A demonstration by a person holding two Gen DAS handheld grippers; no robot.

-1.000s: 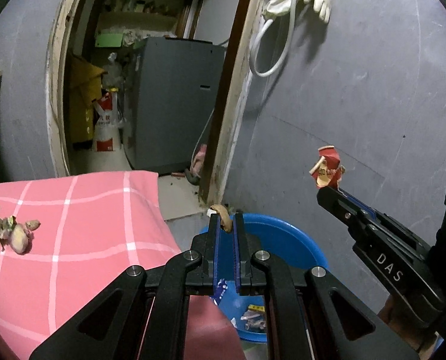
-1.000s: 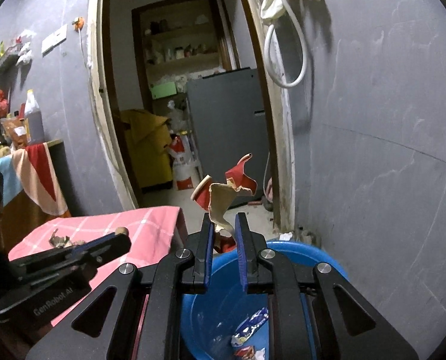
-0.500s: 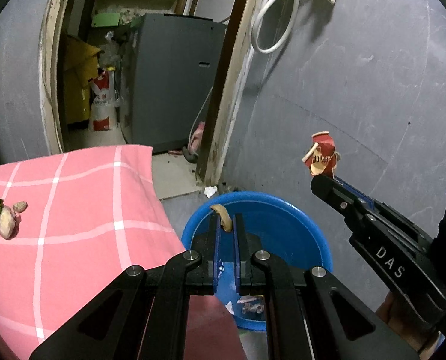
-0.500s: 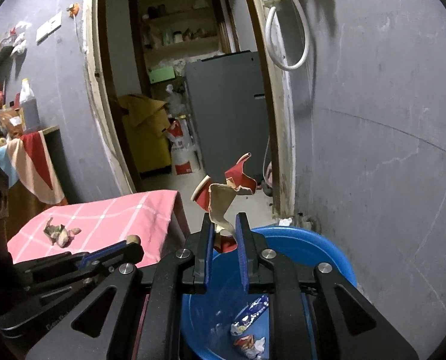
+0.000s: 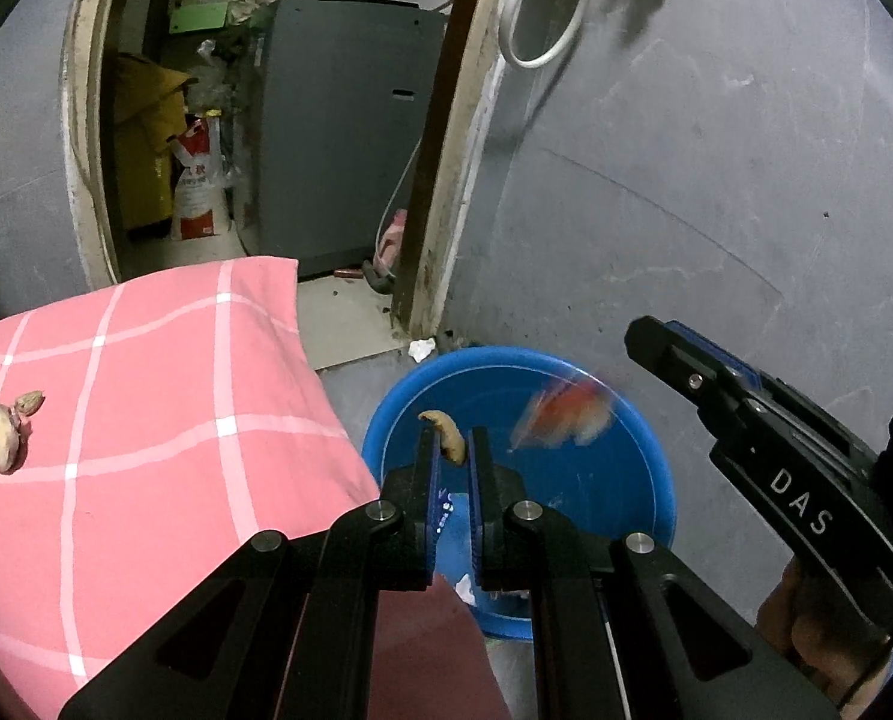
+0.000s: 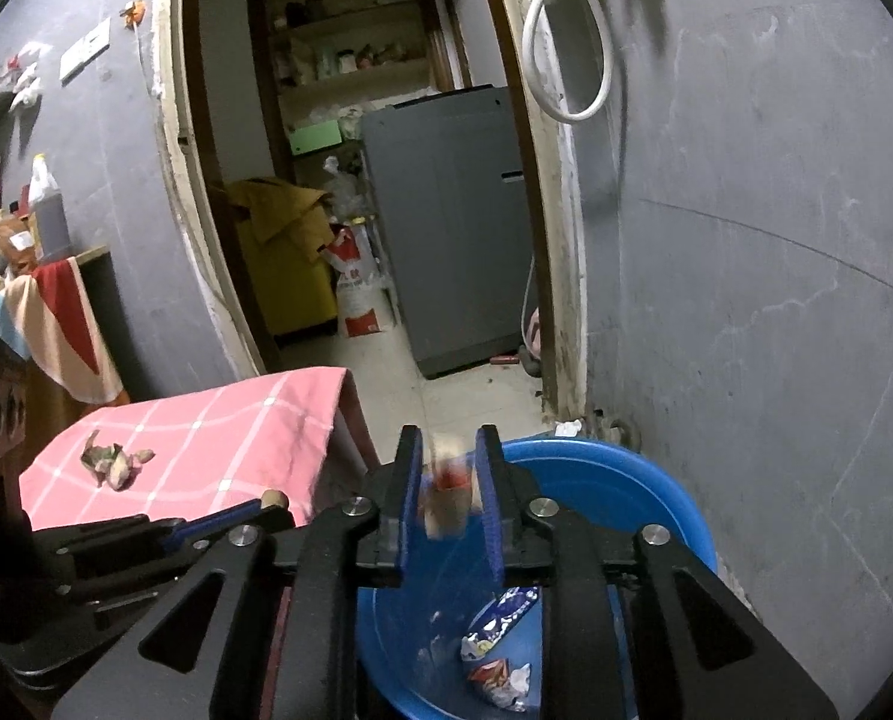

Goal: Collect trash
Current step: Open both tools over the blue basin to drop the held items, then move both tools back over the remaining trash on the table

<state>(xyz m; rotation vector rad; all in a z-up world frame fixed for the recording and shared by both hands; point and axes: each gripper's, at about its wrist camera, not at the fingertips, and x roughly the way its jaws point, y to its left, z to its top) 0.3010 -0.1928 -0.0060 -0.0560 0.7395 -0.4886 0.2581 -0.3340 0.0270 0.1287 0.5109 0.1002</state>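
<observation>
My left gripper (image 5: 451, 444) is shut on a small curved tan scrap (image 5: 446, 435) and hangs over the near rim of the blue basin (image 5: 494, 357). My right gripper (image 6: 449, 444) is opening above the same basin (image 6: 674, 498). The crushed red paper cup (image 6: 446, 495) has slipped free of its pads and shows as a blur between the jaws. In the left wrist view the cup (image 5: 560, 417) is falling in mid-air over the basin, below the tip of the right gripper (image 5: 647, 339). A crumpled wrapper (image 6: 500, 642) lies inside the basin.
A table with a pink checked cloth (image 5: 146, 420) stands left of the basin, with a small pile of peel scraps (image 5: 2, 426) on it. A grey wall rises close behind the basin. A doorway opens onto a grey appliance (image 6: 446, 228) and a yellow bin (image 6: 284, 264).
The right gripper's jaws have parted and the crushed red cup has dropped out of them toward the basin. The left gripper has sunk and tipped further over the basin, still holding the tan scrap.
</observation>
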